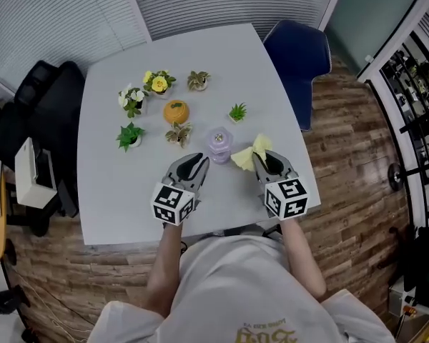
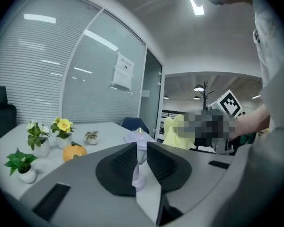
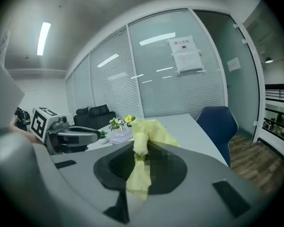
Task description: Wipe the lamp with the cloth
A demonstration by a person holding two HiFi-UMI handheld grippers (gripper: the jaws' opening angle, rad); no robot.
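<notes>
A small lavender lamp [image 1: 219, 145] stands on the white table [image 1: 114, 191], between my two grippers and just beyond their tips. My left gripper [image 1: 198, 160] points at it from the near left. In the left gripper view the lamp [image 2: 138, 137] shows through the narrow gap between the jaws of the left gripper [image 2: 141, 148], and I see no pad pressing on it. My right gripper [image 1: 266, 157] is shut on a yellow cloth [image 1: 247, 156], bunched beside the lamp's right side. In the right gripper view the cloth [image 3: 149, 131] sticks up out of the right gripper [image 3: 141, 157] and hangs down over it.
Several small potted plants [image 1: 131, 136] and an orange pumpkin ornament [image 1: 175, 111] stand on the table behind the lamp. A blue chair [image 1: 297, 56] is at the far right corner. A black chair [image 1: 50, 113] stands at the left. The table's near edge runs just under my hands.
</notes>
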